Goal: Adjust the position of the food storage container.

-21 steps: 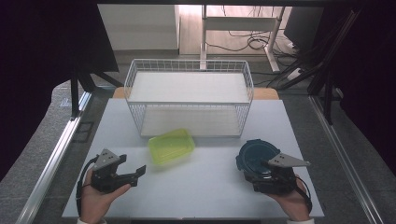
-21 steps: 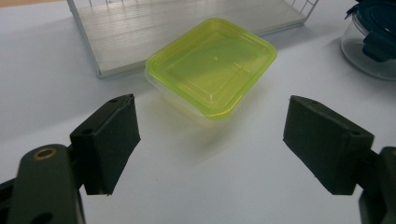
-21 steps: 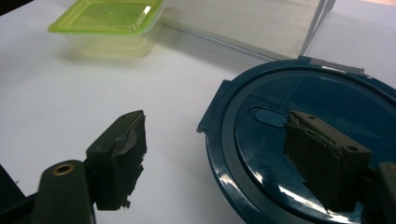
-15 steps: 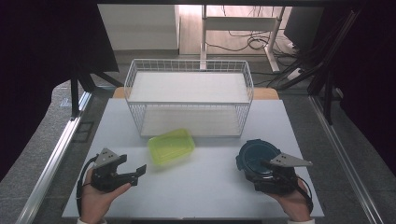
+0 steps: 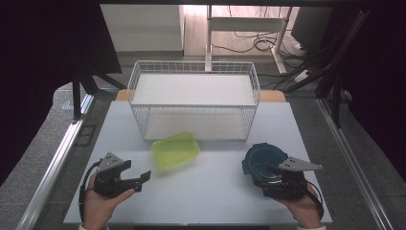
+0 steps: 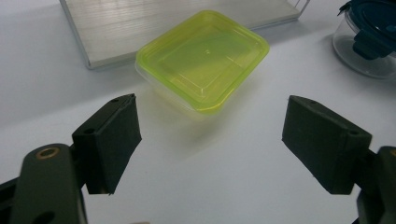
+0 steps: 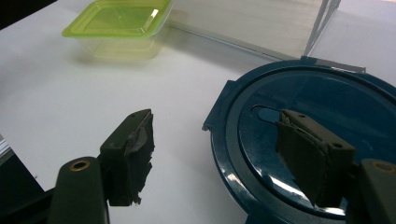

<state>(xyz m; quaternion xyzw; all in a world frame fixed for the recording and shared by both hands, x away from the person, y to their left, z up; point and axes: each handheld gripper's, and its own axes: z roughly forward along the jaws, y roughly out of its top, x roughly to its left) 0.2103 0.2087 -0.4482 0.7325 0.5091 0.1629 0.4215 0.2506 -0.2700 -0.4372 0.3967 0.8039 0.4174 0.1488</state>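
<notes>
One white table point(image 5: 206, 191) bears a wire basket point(image 5: 194, 103); grey floor surrounds.

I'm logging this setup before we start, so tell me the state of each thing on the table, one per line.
green-lidded container: lid on, lying flat in front of the basket.
round blue-lidded container: lid on, upright.
wire basket: empty, upright.
left gripper: open, holding nothing.
right gripper: open, one jaw over the blue lid, holding nothing.

Two black hand-held units, left tool point(image 5: 143, 178) and right tool point(image 5: 269, 168), each topped by a grey three-cornered plate, trailing a black cable, with square black pads point(image 6: 114, 140) and brass-ringed screw holes.
</notes>
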